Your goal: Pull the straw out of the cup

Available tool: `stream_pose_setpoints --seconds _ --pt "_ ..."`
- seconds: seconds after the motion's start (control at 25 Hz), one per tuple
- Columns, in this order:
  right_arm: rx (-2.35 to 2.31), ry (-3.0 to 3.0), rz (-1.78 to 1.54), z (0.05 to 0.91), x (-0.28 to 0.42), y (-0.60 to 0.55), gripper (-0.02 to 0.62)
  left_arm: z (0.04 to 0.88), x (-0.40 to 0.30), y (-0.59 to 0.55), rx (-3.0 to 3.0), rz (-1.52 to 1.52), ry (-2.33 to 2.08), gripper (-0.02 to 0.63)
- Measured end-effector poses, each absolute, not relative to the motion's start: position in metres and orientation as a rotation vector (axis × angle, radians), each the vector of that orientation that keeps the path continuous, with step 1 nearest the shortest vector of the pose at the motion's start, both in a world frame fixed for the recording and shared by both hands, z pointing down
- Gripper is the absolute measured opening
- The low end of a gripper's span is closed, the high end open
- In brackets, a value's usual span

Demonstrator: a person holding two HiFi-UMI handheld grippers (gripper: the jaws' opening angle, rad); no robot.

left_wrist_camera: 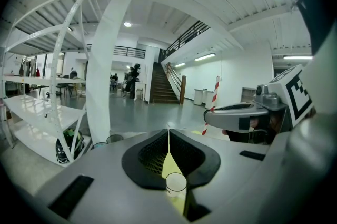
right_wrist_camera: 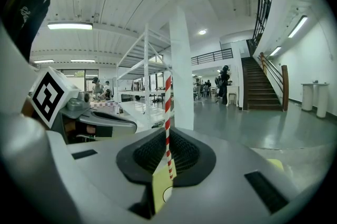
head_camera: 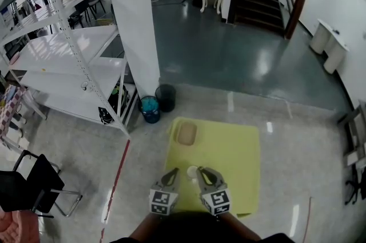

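Note:
A red-and-white striped straw (right_wrist_camera: 168,112) stands upright between the pads of my right gripper (right_wrist_camera: 168,132), which is shut on it. In the left gripper view the straw (left_wrist_camera: 213,104) shows at the right gripper (left_wrist_camera: 234,114). A small clear cup (head_camera: 191,171) stands on the yellow mat (head_camera: 234,150) between the two grippers. Through the gap under the jaws I see the cup (left_wrist_camera: 176,185) and its rim (right_wrist_camera: 167,194). The straw's lower end hangs just above that rim. My left gripper (left_wrist_camera: 168,133) is shut with its tips together, next to the cup (head_camera: 171,177).
A shallow brown tray (head_camera: 186,133) lies at the mat's far left corner. Two round bins (head_camera: 150,108) stand beyond it by a white pillar (head_camera: 137,24). White shelving (head_camera: 68,64) fills the left, with a black chair (head_camera: 34,184) nearer.

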State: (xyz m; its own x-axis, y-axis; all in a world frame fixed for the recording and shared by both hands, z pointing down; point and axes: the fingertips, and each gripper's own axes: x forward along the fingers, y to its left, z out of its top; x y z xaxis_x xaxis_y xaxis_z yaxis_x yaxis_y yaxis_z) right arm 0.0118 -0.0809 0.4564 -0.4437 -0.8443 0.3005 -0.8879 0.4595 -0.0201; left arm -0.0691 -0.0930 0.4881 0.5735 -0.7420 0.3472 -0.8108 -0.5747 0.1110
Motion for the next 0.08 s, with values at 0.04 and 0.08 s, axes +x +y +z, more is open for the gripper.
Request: stream_pose_setpoints --seconds 0.04,0.08 --pt "1.494 -2.462 0.254 0.4560 0.0124 -0.0809 0.032 0.4880 -0.0688 -0.0927 2.549 0.385 -1.285 0.049" --pt "1.495 -2.462 0.253 0.4557 0.0130 -0.0808 0.032 0.4878 -0.0685 -0.0924 2.548 0.385 -1.285 0.048"
